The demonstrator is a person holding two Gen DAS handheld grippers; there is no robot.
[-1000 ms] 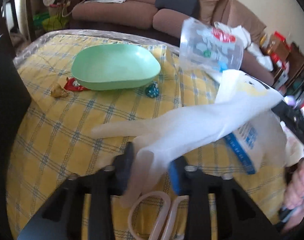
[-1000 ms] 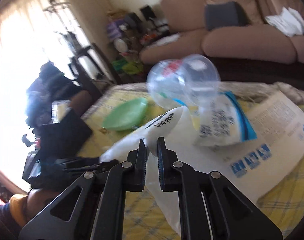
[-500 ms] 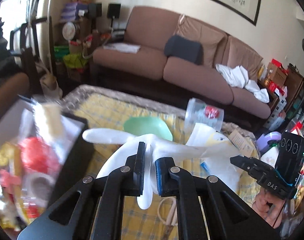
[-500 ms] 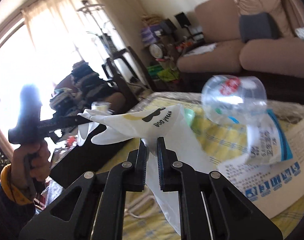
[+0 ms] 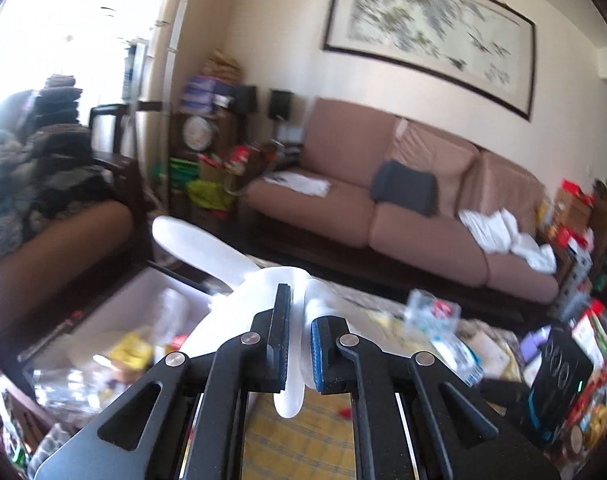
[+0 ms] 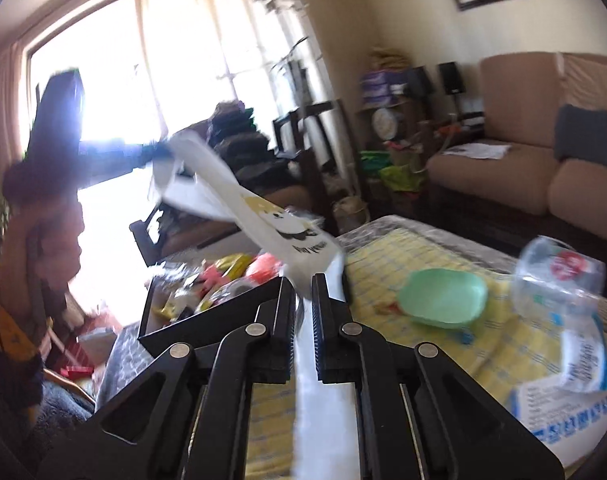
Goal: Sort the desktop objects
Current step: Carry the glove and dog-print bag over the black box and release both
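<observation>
1. Both my grippers are rising away from the yellow checked tablecloth (image 6: 499, 360) compared with a second ago, carrying the white rubber glove (image 5: 239, 280) up and leftward between them; it was draped low over the table then, and now it is hanging in the air.
2. On the left, my left gripper (image 5: 300, 344) is pinching the glove's finger end, its jaws having just been closing to a narrow gap with rubber between them.
3. Below it, the black storage box (image 6: 207, 320) of mixed clutter is coming into view.
4. Rightward, my right gripper (image 6: 303, 320) is clamping narrowly on the glove's printed cuff end.
5. Farther right, the green bowl (image 6: 443, 300) and clear plastic cup (image 6: 559, 280) are waiting on the table.
6. I am judging that the glove is heading for the box, with release not yet done.
</observation>
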